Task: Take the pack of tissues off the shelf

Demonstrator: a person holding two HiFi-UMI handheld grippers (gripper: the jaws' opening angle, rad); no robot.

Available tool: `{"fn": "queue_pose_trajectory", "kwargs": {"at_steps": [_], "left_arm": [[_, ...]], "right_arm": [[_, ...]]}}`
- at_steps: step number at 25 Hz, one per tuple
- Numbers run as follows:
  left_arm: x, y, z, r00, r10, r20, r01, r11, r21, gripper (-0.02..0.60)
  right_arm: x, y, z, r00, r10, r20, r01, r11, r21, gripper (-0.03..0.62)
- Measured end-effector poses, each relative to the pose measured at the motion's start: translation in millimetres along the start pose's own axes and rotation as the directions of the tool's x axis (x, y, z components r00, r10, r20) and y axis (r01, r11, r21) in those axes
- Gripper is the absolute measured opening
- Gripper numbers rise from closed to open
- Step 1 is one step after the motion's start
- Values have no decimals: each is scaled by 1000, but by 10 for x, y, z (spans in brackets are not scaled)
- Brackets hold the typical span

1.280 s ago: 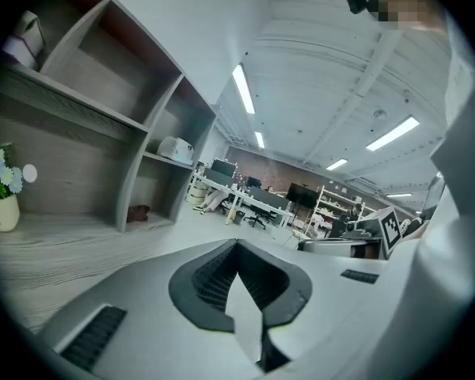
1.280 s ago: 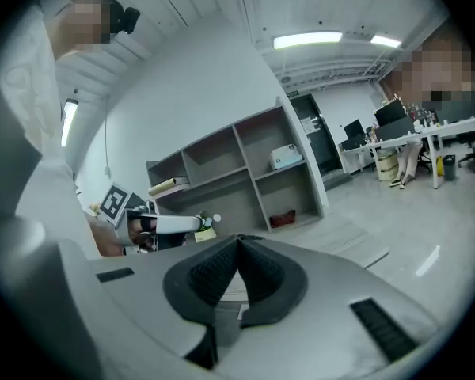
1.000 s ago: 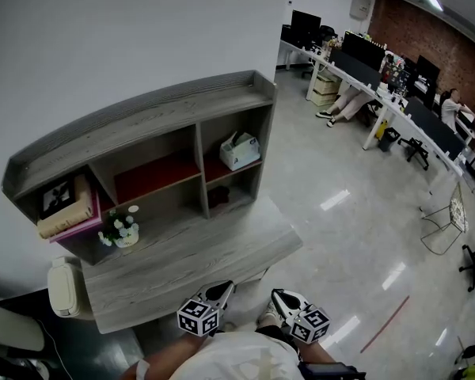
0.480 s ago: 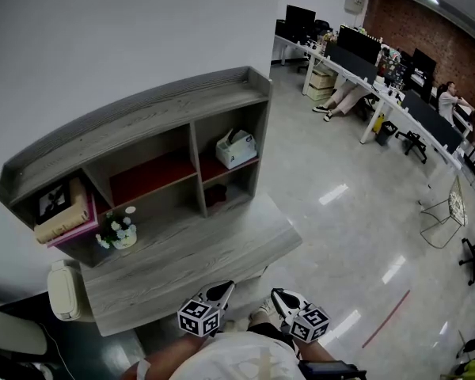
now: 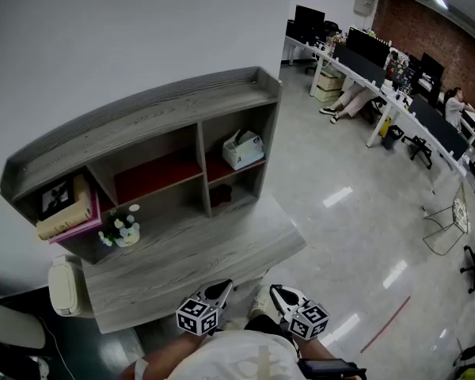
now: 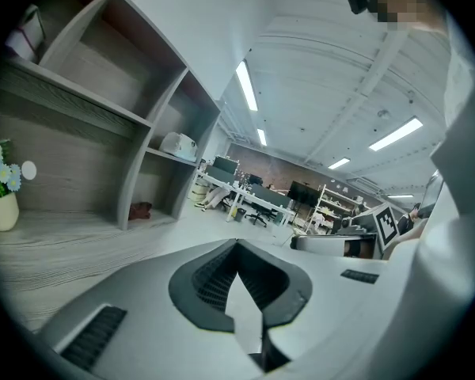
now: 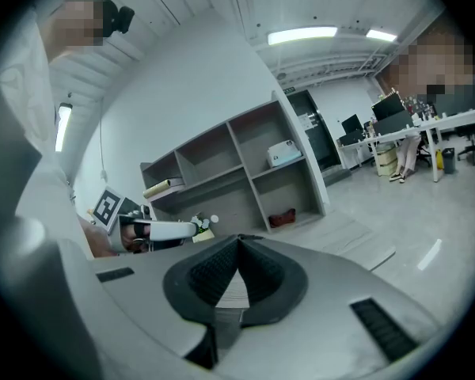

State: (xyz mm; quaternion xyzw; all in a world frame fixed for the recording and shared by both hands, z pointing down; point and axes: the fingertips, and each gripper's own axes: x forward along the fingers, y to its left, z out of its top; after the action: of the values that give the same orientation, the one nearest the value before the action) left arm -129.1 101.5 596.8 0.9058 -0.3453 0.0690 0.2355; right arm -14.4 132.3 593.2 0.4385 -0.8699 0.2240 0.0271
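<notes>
The pack of tissues is a pale box with a tissue poking out. It lies in the upper right compartment of the grey wooden shelf that stands on the desk. It is small and far off in the left gripper view and the right gripper view. My left gripper and right gripper hover side by side close to my body, just off the desk's front edge and well short of the shelf. Both are shut and hold nothing.
Books and a framed picture fill the left compartment, and a small flower pot stands below them. A dark red thing lies in the lower right compartment. A white appliance sits at the desk's left end. Office desks with seated people stand far right.
The head view has swayed slightly. Both grippers and the tissue pack stay where they were.
</notes>
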Motion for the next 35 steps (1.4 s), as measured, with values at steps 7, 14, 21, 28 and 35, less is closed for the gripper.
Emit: {"fn": "queue_pose_trajectory", "kwargs": {"at_steps": [7,14,21,28,35], "left_arm": [[80,70,90,1000,13,6,-13,1000,9,14],[120,277,148,998,55,14,-54,998,-6,14],[345,360,235,999,45,12,-45,999,-13,14],[609,417,396,999,46,6,-46,999,-10,14],[823,570,562,998,70,10,-70,997,-17,14]], "right_arm": [[135,-105,93,1000,22,6,-22,1000,-9,5],[328,-205,170,999,45,1,-45,999,-13,5],[456,-401,234,999,45,-10,-45,999,1,5],[585,-639,419,999,49,-11,-49,999,2,5],[797,-860,604,998,68,-19,-68,998,-2,5]]}}
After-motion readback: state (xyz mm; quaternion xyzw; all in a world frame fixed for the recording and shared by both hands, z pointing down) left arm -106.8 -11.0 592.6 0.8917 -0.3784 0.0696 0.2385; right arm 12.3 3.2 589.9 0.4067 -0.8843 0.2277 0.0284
